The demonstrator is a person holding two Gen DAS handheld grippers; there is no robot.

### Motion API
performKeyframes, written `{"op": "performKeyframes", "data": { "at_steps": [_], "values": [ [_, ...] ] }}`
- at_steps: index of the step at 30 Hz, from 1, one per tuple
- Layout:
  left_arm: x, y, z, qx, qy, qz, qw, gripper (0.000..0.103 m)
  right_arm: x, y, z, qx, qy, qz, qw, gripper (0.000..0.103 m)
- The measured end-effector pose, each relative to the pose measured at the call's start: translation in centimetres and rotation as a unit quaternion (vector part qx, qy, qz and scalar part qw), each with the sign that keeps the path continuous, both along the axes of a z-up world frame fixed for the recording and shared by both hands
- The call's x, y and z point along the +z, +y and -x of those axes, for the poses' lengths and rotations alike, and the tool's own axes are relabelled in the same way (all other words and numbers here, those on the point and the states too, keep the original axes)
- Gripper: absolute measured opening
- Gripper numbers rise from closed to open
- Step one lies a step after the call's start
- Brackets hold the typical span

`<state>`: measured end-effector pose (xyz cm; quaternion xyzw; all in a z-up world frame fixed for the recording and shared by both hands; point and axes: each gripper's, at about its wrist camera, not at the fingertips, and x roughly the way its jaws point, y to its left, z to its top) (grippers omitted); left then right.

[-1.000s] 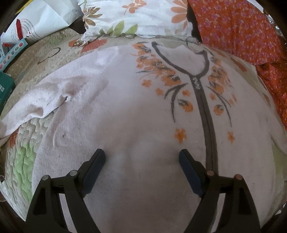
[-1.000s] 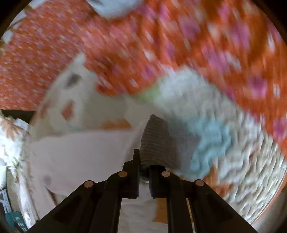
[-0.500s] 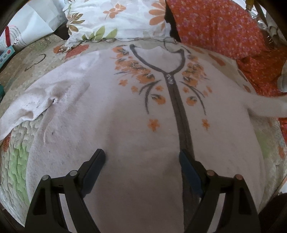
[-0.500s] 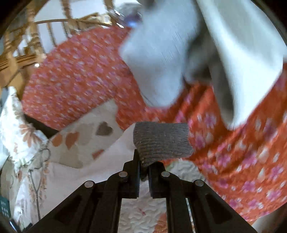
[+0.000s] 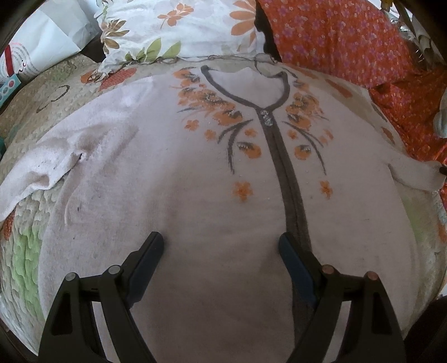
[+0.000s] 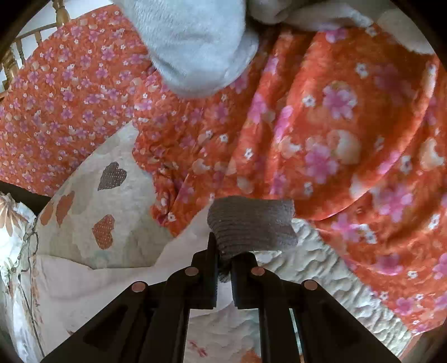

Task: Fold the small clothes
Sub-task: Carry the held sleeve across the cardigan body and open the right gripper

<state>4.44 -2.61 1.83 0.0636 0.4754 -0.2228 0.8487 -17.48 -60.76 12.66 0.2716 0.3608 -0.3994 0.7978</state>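
A pale pink cardigan (image 5: 173,178) with orange flowers and a brown placket lies flat, front up, on a quilted bed. Its left sleeve (image 5: 36,173) lies crumpled at the left. My left gripper (image 5: 220,245) is open and empty, low over the cardigan's lower front. My right gripper (image 6: 223,251) is shut on the brown ribbed cuff (image 6: 251,220) of the right sleeve (image 6: 117,279) and holds it out to the side, stretched from the body. That sleeve also shows at the right edge of the left wrist view (image 5: 413,173).
An orange floral blanket (image 6: 321,145) lies bunched to the right. A flowered pillow (image 5: 178,25) lies beyond the collar. A pale grey plush thing (image 6: 195,42) hangs at the top of the right view. A white bag (image 5: 42,42) sits far left. The heart-patterned quilt (image 6: 92,201) covers the bed.
My right gripper has carried the cuff outward and steadied; the sleeve now stretches out from the body. My left gripper has shifted slightly over the cardigan's front and stays open.
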Motion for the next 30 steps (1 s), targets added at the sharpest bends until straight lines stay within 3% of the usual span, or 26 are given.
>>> {"op": "performKeyframes", "data": {
  "at_steps": [7,13,15,17,20,22,24,30],
  "values": [
    [1.3,2.3,-1.0,0.032,0.026,0.05,0.9979,0.084,1.6,4.1,-4.0,0.069,-0.036,-0.025,0.997,0.008],
    [6.9,8.8,-3.8,0.127,0.018,0.109,0.9857,0.084,3.2,11.9,-10.8,0.164,-0.091,-0.071,0.98,0.008],
    [9.1,11.1,-5.0,0.154,-0.017,0.112,0.9816,0.084,3.9,15.5,-13.5,0.201,-0.095,-0.071,0.972,0.008],
    [10.7,12.9,-5.6,0.179,-0.066,0.088,0.9777,0.084,4.3,19.9,-16.5,0.24,-0.095,-0.078,0.963,0.008],
    [11.6,16.1,-4.9,0.227,-0.143,0.072,0.9608,0.084,4.5,26.0,-20.6,0.287,-0.087,-0.085,0.95,0.008],
    [11.1,17.6,-5.4,0.241,-0.129,0.061,0.9598,0.084,4.3,30.7,-23.6,0.321,-0.075,-0.082,0.941,0.008],
    [10.6,19.3,-6.0,0.25,-0.104,0.087,0.9586,0.084,3.7,35.3,-26.3,0.349,-0.063,-0.078,0.932,0.008],
    [10.2,23.3,-6.9,0.306,-0.074,0.121,0.9414,0.084,-0.5,47.8,-32.8,0.417,-0.01,-0.076,0.906,0.008]
  ]
}}
